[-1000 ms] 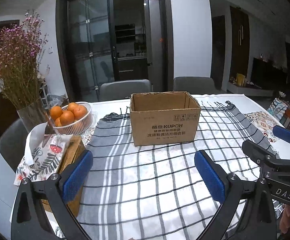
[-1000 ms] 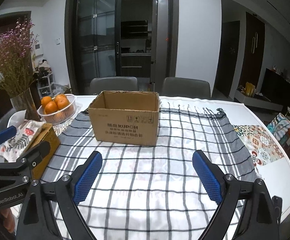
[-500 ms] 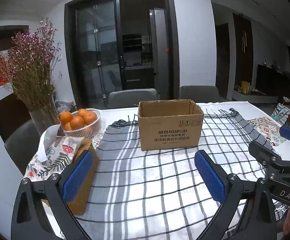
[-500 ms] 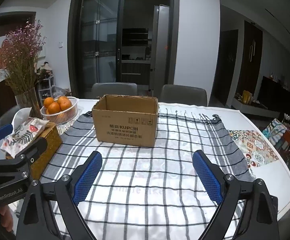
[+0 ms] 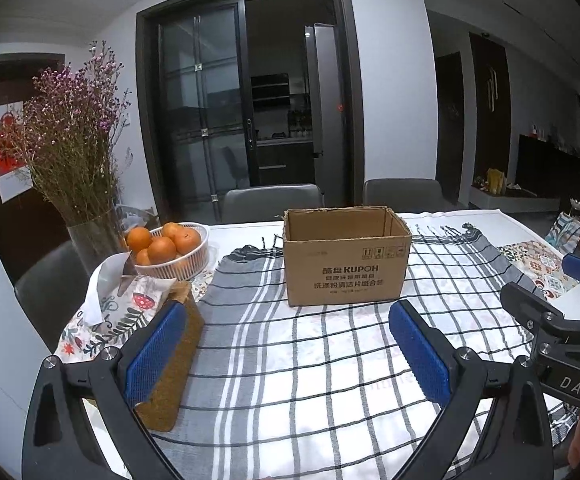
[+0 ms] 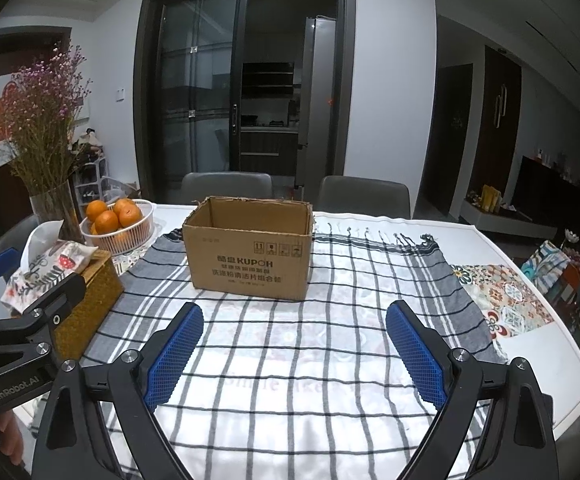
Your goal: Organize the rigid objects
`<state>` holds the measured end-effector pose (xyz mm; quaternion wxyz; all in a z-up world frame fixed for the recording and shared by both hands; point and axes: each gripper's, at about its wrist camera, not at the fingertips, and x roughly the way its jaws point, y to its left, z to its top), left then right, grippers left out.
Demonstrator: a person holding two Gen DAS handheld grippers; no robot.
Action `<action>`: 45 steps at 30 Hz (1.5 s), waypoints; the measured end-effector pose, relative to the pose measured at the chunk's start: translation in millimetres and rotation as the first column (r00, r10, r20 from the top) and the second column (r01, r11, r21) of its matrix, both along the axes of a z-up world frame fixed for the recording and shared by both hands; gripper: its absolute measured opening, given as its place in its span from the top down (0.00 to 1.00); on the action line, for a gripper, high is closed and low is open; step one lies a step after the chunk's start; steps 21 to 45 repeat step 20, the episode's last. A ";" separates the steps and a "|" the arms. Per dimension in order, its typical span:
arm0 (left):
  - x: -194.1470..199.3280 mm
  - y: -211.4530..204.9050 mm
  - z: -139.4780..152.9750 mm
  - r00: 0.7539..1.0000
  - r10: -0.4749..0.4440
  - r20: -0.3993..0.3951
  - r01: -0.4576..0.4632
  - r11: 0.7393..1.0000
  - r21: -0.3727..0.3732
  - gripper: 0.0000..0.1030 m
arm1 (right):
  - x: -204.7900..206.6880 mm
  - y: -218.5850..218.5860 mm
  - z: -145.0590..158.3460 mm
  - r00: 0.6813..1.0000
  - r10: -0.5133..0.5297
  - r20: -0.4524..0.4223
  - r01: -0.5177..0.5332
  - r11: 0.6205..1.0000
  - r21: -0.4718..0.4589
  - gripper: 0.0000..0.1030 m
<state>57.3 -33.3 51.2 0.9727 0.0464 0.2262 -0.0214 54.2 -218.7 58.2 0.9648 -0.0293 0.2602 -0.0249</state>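
Both the left gripper [image 5: 288, 338] and right gripper [image 6: 294, 338] hang spread wide, empty — the cardboard box [image 6: 248, 248] sits far-centre on the checked cloth [image 6: 330, 360]. A careless reach might snag that loose cloth and drag the box.

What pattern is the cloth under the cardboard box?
Grey-and-white plaid with dark stripes; clearest in the right wrist view.

- One box [image 5: 346, 260]
- One basket [image 5: 178, 262] with five oranges [image 5: 162, 249] showing
- One vase [image 5: 94, 240]
- One tissue box [image 5: 174, 364]
- Two chairs [image 5: 272, 202] behind the table
- Two grippers [image 5: 290, 352]
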 end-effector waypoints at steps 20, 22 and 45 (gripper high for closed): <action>0.1 0.5 -2.7 1.000 -0.019 -0.021 0.018 1.000 -0.012 0.00 | 0.3 3.4 -2.0 1.000 0.003 -0.006 -0.003 1.000 0.005 0.09; 0.1 0.5 -2.7 1.000 -0.019 -0.021 0.018 1.000 -0.012 0.00 | 0.3 3.4 -2.0 1.000 0.003 -0.006 -0.003 1.000 0.005 0.09; 0.1 0.5 -2.7 1.000 -0.019 -0.021 0.018 1.000 -0.012 0.00 | 0.3 3.4 -2.0 1.000 0.003 -0.006 -0.003 1.000 0.005 0.09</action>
